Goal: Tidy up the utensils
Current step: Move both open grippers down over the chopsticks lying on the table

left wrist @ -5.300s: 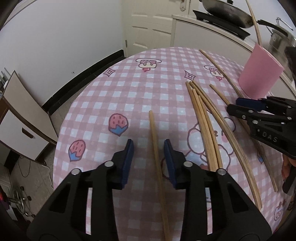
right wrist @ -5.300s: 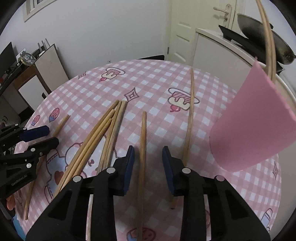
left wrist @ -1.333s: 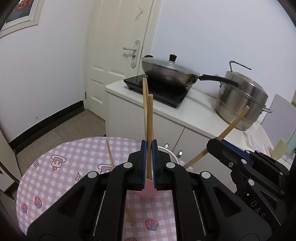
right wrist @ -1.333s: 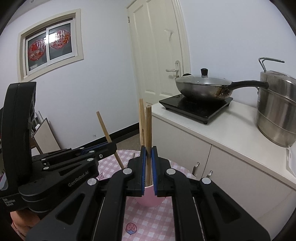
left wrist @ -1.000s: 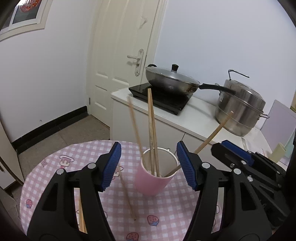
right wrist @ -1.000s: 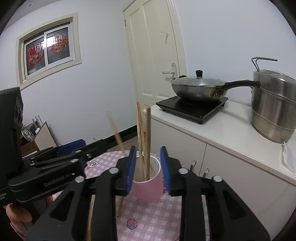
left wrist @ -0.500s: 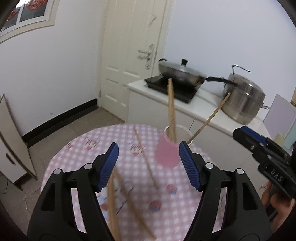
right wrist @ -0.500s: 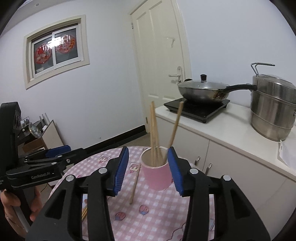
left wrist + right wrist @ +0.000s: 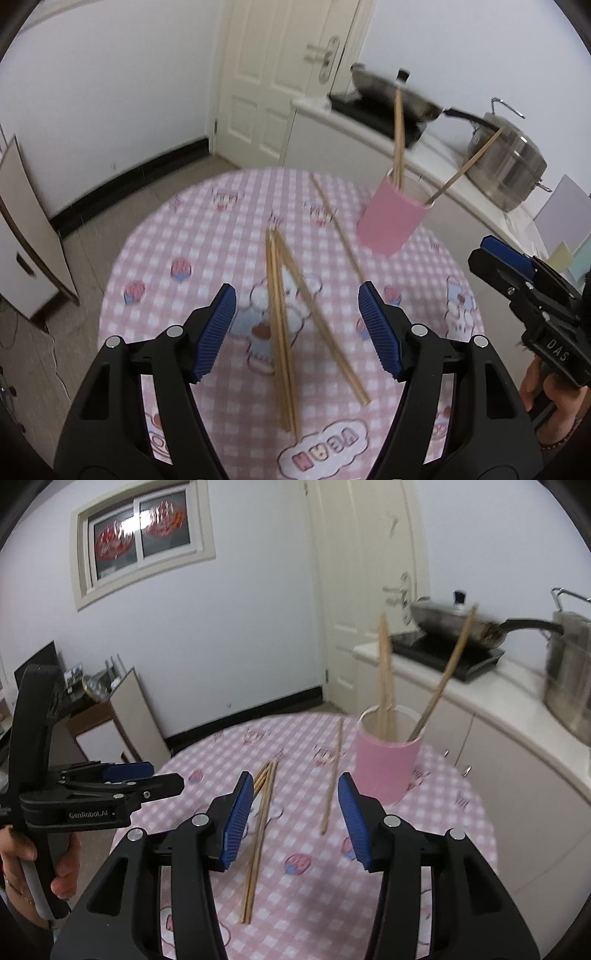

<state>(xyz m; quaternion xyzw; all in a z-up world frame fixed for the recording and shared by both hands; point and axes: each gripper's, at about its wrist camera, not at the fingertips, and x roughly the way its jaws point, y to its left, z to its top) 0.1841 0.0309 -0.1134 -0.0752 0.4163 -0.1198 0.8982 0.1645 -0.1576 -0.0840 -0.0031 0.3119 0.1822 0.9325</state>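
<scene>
A pink cup [image 9: 388,221] [image 9: 384,771] stands at the far right of the round table [image 9: 207,236] with three wooden chopsticks [image 9: 398,140] [image 9: 384,672] upright in it. A bundle of loose chopsticks [image 9: 280,314] [image 9: 258,823] lies mid-table, and a single chopstick [image 9: 340,232] [image 9: 332,775] lies beside the cup. My left gripper [image 9: 296,288] hovers open above the bundle, holding nothing. My right gripper [image 9: 296,777] is back from the cup, above the single chopstick, with its jaws opening and nothing between them. Each gripper shows in the other's view: the right gripper [image 9: 517,266] and the left gripper [image 9: 147,775].
Behind the table runs a white counter [image 9: 491,679] with a lidded wok [image 9: 450,622] on a black hob and a steel pot [image 9: 509,166]. A white door [image 9: 280,74] is at the back. A low cabinet [image 9: 22,254] stands left of the table.
Both grippers let go of chopsticks into the cup, opened and drew back from it. The views have tilted down onto the table, where the loose chopsticks now show.
</scene>
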